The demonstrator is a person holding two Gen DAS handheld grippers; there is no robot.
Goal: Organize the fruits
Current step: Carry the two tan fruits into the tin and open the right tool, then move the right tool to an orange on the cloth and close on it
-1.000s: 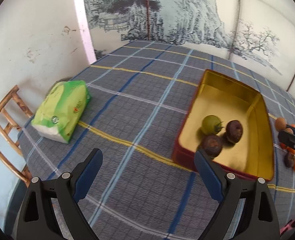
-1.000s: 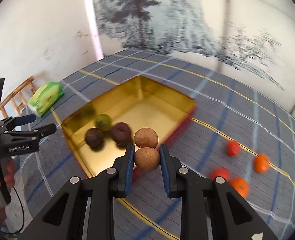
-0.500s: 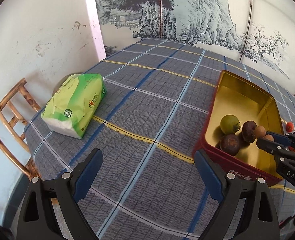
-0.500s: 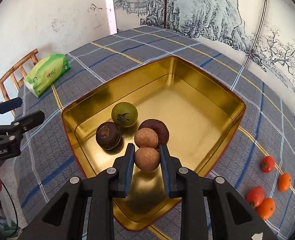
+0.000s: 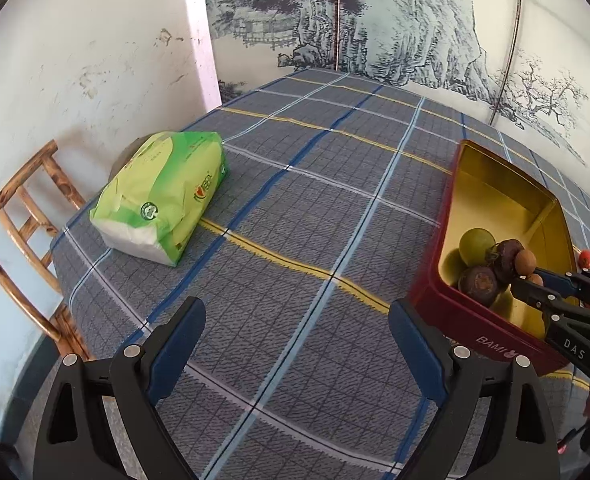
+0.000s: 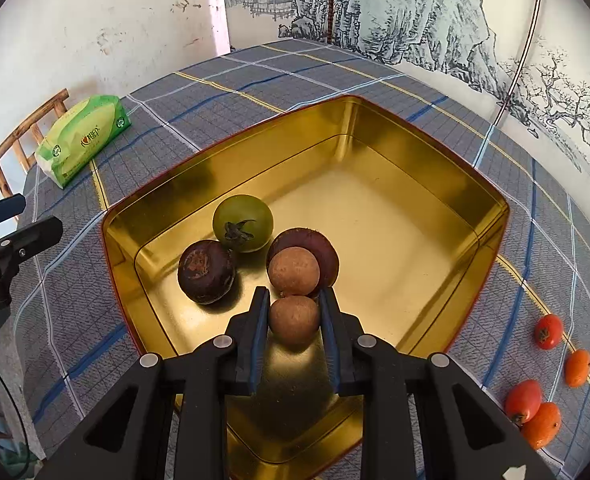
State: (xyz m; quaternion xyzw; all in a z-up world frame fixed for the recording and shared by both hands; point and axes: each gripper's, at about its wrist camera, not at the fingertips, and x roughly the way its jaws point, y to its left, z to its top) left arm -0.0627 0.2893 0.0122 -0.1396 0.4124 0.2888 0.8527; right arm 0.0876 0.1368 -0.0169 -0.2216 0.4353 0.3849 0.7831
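Note:
My right gripper (image 6: 293, 312) is shut on a brown longan (image 6: 293, 318); a second longan (image 6: 293, 271) joined to it sticks out past the fingertips. Both hang low inside the gold tin (image 6: 415, 128), close to its near-left part. In the tin lie a green tomato (image 6: 243, 222) and two dark purple fruits (image 6: 206, 271) (image 6: 311, 240). The left wrist view shows the tin (image 5: 475, 328) at the right with my right gripper (image 5: 535, 279) reaching in. My left gripper (image 5: 295, 312) stands open over bare tablecloth, left of the tin.
Several small red and orange tomatoes (image 6: 548, 331) lie on the checked cloth right of the tin. A green tissue pack (image 5: 163, 192) sits at the table's left edge, with a wooden chair (image 5: 19, 216) beyond it. Painted wall panels close the far side.
My right gripper has carried the longans from the tin's near edge in over its floor and lower. The left gripper drifted left, so the tin now sits at its view's right edge.

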